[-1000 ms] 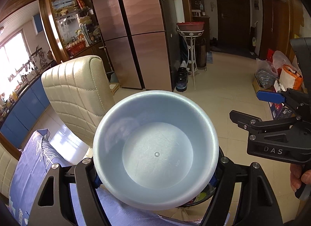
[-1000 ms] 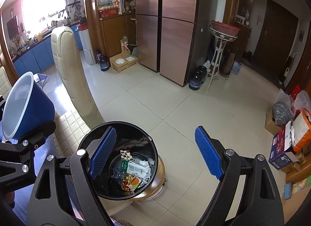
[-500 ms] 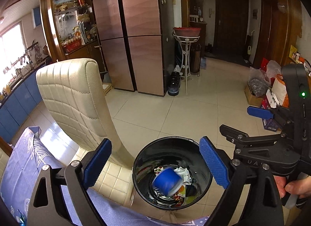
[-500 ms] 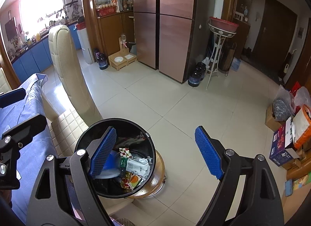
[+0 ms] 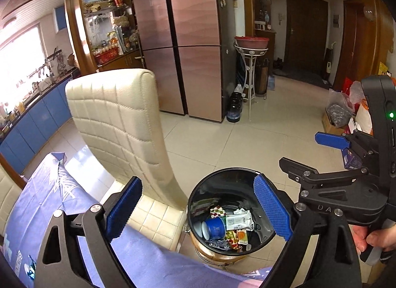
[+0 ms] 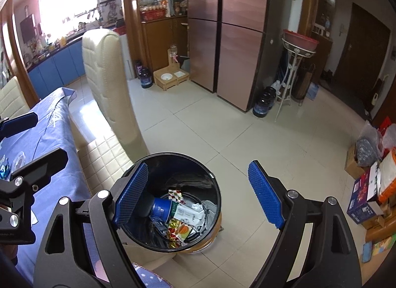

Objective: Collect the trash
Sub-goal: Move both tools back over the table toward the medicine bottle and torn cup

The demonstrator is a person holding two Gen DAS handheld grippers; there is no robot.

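A black round trash bin (image 5: 222,171) (image 6: 173,155) stands on the tiled floor beside the table. Inside it a blue cup (image 5: 214,227) (image 6: 162,210) lies on its side among wrappers (image 5: 238,221) (image 6: 189,215). My left gripper (image 5: 196,204) hangs open above the bin's left side, with nothing between its blue pads. My right gripper (image 6: 198,194) is open and empty too, with the bin under its left pad. Each gripper shows in the other's view: the right gripper (image 5: 314,154) at the right edge, the left gripper (image 6: 27,142) at the left edge.
A cream padded chair (image 5: 118,119) (image 6: 109,85) stands just left of the bin. A blue tablecloth (image 5: 49,189) (image 6: 49,119) covers the table at lower left. Fridge (image 5: 193,40) and plant stand (image 5: 251,65) are behind; boxes and bags (image 6: 371,184) line the right wall.
The left gripper was shut on the blue cup, then let it go. The cup dropped into the bin and now lies on its side among the wrappers. The right gripper stays open.
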